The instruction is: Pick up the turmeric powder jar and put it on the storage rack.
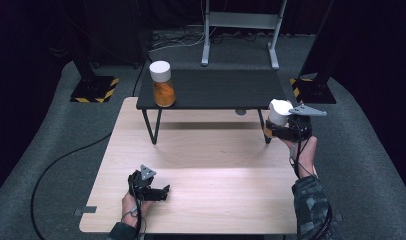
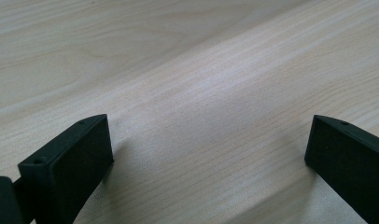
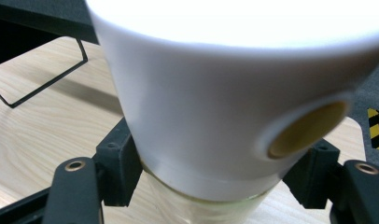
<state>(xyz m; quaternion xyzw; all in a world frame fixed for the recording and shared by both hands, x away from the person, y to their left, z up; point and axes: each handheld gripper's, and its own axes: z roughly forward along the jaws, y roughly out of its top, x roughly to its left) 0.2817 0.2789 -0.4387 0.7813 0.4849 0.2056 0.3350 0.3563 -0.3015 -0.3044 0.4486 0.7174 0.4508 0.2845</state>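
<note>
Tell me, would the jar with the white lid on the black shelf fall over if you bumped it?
Probably, if bumped near the top. The jar stands tall and narrow on the black shelf, close to its left edge, so it could tip off. Its orange filling sits low, which may steady it somewhat. Being round, it would likely roll once down.

Hand-held gripper (image 2: 211, 154) low over pale wooden table (image 2: 201, 70) — jaws wide apart, bare wood between.

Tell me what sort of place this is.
Probably a lab or recording studio: dark curtains, grey carpet, hazard-striped stand bases, a wooden table with a black shelf, and handheld grippers, right gripper holding a jar.
</note>
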